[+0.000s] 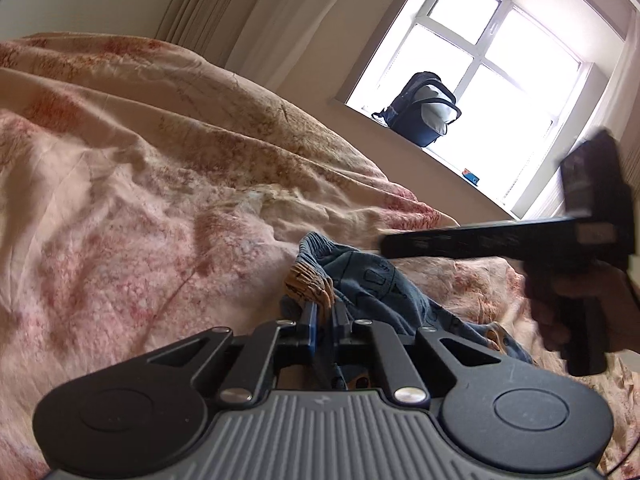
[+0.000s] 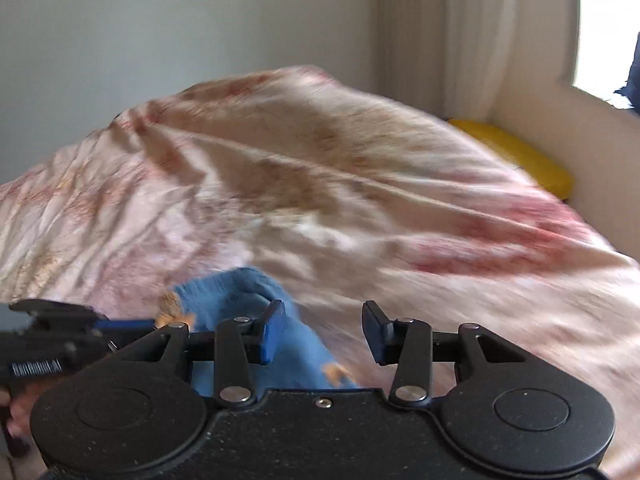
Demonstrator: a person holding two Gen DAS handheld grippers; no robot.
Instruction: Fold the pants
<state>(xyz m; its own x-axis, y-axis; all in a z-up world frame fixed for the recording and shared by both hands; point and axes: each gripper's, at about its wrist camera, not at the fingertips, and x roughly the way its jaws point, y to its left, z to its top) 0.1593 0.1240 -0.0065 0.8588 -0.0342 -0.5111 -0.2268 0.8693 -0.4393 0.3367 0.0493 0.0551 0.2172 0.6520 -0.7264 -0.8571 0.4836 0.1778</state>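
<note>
Pants (image 1: 372, 280) pinched in left gripper (image 1: 324, 316) — right gripper (image 2: 324, 332) (agape) alongside.

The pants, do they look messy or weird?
Yes. The pants lie in a crumpled heap on the wrinkled bedspread, not flat. The left gripper pinches a bunch of them; the right gripper is open.

No text, label, brand or number can be read anywhere in either view.
</note>
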